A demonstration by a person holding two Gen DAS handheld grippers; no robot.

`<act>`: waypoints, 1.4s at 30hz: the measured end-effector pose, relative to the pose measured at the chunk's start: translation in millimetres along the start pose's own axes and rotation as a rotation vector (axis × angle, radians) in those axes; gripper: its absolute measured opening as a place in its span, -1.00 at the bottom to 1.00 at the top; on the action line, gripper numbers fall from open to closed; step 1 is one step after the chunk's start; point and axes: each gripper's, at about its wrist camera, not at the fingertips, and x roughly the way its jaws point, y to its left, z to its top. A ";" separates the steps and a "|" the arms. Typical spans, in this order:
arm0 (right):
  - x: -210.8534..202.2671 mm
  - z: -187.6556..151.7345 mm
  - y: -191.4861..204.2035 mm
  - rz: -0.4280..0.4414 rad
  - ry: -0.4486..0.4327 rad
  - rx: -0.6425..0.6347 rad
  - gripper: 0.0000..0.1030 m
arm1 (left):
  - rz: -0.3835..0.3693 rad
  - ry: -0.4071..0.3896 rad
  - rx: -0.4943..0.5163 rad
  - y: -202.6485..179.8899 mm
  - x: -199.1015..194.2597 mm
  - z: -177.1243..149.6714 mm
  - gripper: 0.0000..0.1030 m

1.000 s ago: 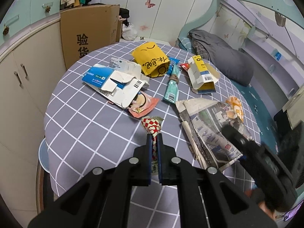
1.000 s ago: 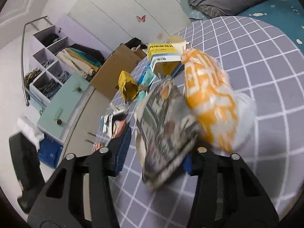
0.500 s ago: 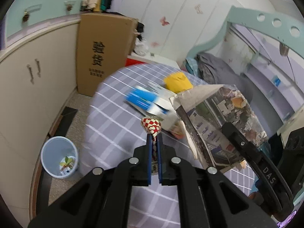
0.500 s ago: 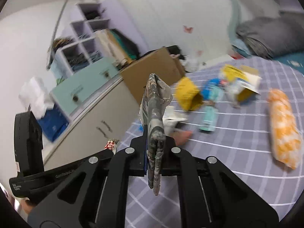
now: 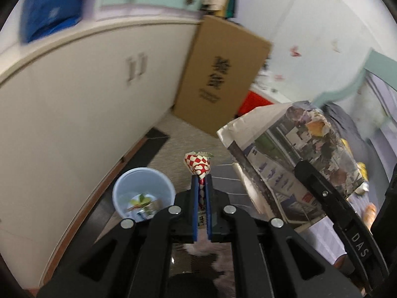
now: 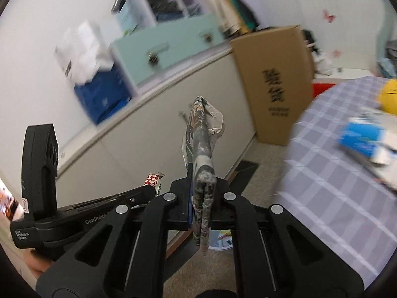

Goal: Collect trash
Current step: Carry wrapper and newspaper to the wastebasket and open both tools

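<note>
Pinching a crinkled foil wrapper checked in red and white, the left gripper has its blue-padded jaws drawn almost together, the wrapper's puffed, heart-shaped end sticking up above the tips and its thin tail running down between the pads. Below and to the left of it on the floor stands a round, pale blue plastic bin, smooth-walled, with a few scraps lying at its bottom. The right gripper is clamped just as tight on a folded newspaper, seen edge-on from its own camera as a thick, frayed grey slab rising above the jaws and hanging below them; from the left camera the same paper shows as a broad, limp printed sheet held up at the right.

Behind both stands a long, curved cream cabinet with two slim handles, mint drawer fronts above it, and a tall flat brown cardboard box with black printing leaning against its end. A round table with a lilac checked cloth fills the right of the right camera's view; blurred litter lies on it, a blue and white carton and something yellow among it. Motion blur softens most of the room.

Two grippers, each with one piece of trash; one bin, one box
</note>
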 end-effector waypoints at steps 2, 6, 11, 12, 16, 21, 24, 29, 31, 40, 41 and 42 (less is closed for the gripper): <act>24.8 -1.0 10.1 0.011 0.030 -0.028 -0.85 | 0.041 0.011 -0.028 23.6 10.8 5.5 -0.91; 79.8 -4.5 25.0 0.032 0.067 -0.082 -0.77 | 0.120 0.014 -0.055 59.8 28.9 15.9 -0.91; 142.1 -14.6 21.1 -0.014 0.162 -0.085 0.39 | 0.153 0.072 -0.094 89.8 52.9 23.1 -0.91; 151.5 -18.8 15.9 -0.034 0.195 -0.080 0.39 | 0.154 0.077 -0.095 92.0 54.6 22.6 -0.91; 161.6 -28.2 2.1 -0.064 0.231 -0.038 0.39 | 0.156 0.106 -0.101 98.8 66.1 18.3 -0.91; 152.5 -33.1 0.2 -0.069 0.226 -0.027 0.39 | 0.152 0.141 -0.101 97.4 83.1 13.6 -0.91; 148.2 -32.3 2.5 -0.073 0.220 -0.031 0.40 | 0.148 0.148 -0.097 96.5 87.7 10.9 -0.91; 144.9 -29.6 4.1 -0.068 0.212 -0.031 0.41 | 0.146 0.151 -0.083 91.3 91.5 13.1 -0.90; 142.6 -28.3 5.5 -0.068 0.204 -0.031 0.41 | 0.145 0.154 -0.083 89.2 93.9 14.2 -0.90; 121.4 -16.1 5.0 -0.109 0.085 -0.023 0.48 | 0.142 0.142 -0.094 85.1 103.7 29.6 -0.87; 119.5 -14.5 5.0 -0.113 0.073 -0.022 0.48 | 0.139 0.141 -0.095 83.6 105.5 32.6 -0.86; 118.1 -13.1 4.9 -0.117 0.064 -0.021 0.48 | 0.137 0.142 -0.095 82.4 107.5 34.6 -0.74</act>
